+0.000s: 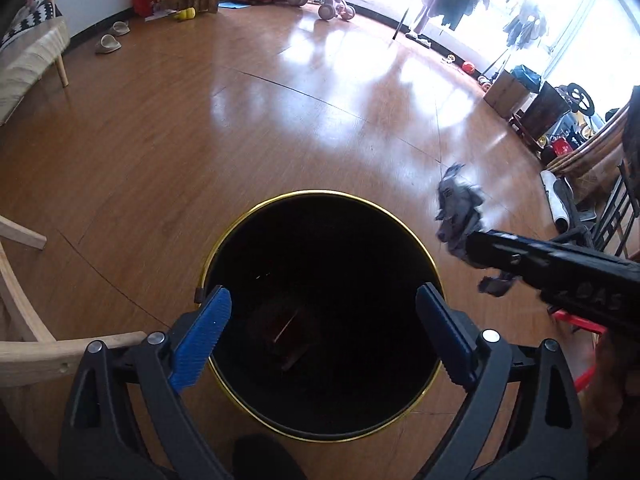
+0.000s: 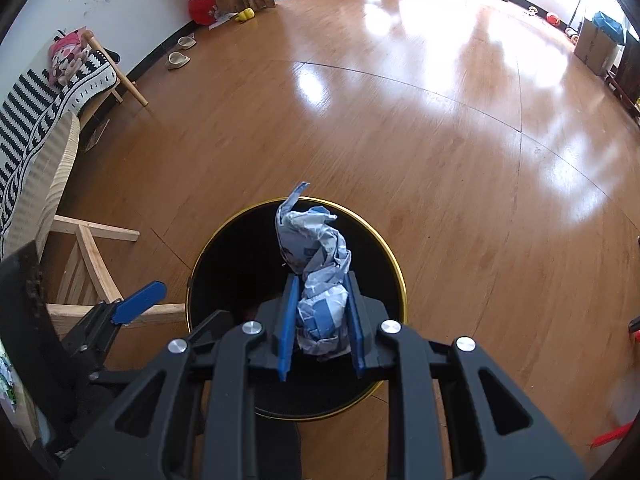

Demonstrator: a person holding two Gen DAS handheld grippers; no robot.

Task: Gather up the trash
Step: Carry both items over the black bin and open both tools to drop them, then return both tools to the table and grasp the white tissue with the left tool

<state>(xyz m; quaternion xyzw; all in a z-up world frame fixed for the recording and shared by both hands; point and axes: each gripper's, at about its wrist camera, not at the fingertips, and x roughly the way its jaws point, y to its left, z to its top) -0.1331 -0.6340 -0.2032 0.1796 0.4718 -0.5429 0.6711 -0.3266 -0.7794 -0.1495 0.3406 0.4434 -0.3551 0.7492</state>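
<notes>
Above the black bin [image 2: 224, 264], the right hand-held gripper [image 2: 322, 312] pinches light, springy crumpled paper [image 2: 316, 256] at its base, while the left hand-held gripper [image 1: 322, 336] gapes wide, empty.

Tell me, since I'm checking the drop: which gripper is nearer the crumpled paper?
Right. The right gripper is shut on the crumpled paper, holding it above the black bin. The left gripper hangs open over the bin, apart from the paper.

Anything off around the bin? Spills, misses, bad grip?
Nothing stands out. The bin stands upright, the crumpled paper sits clamped in the right gripper above its mouth, and the left gripper is open.
</notes>
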